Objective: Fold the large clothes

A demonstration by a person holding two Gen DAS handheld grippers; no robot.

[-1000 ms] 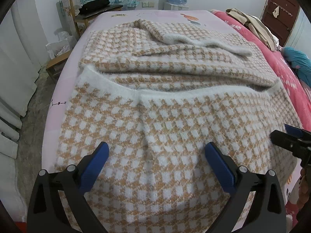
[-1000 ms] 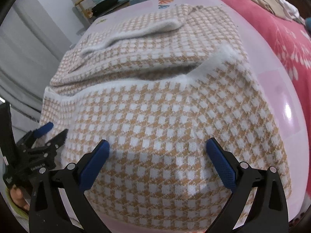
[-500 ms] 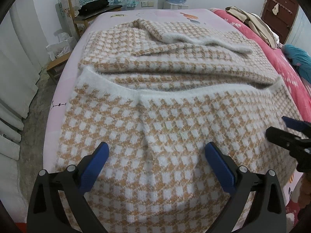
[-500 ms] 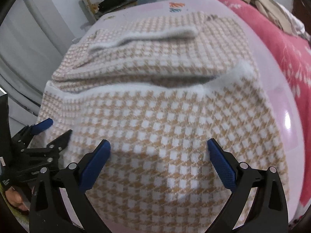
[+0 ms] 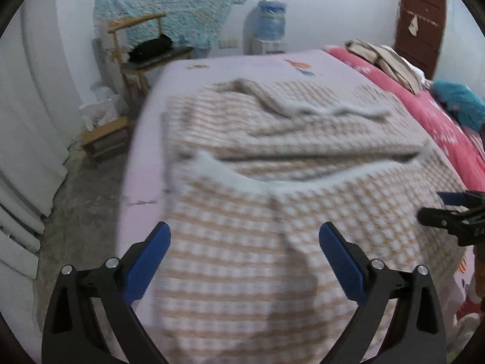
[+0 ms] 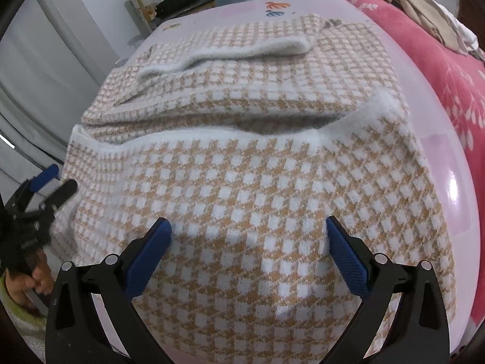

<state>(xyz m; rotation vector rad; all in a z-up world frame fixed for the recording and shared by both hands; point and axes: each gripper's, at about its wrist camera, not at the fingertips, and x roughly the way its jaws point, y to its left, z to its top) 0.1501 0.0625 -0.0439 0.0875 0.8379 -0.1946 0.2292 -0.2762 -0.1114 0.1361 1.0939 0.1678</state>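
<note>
A large tan-and-white checked knit garment (image 5: 272, 206) lies partly folded on the pink bed (image 5: 242, 63), its near half doubled back with a white fluffy hem (image 6: 212, 139) across the middle. It also shows in the right wrist view (image 6: 257, 197). My left gripper (image 5: 244, 242) is open and empty above the garment's near left part. My right gripper (image 6: 248, 239) is open and empty above the near right part. Each gripper shows at the edge of the other's view: the right one (image 5: 445, 212), the left one (image 6: 51, 185).
A wooden chair (image 5: 136, 48) with a dark item and a low stool (image 5: 103, 139) stand left of the bed. A water dispenser (image 5: 269, 27) is at the back wall. A red quilt (image 5: 424, 103) with piled clothes (image 5: 385, 57) lies along the bed's right side.
The left gripper has pulled back, tilted up and shifted left, so more of the room and floor shows and the view is blurred. The right gripper has moved slightly closer. Both stay open.
</note>
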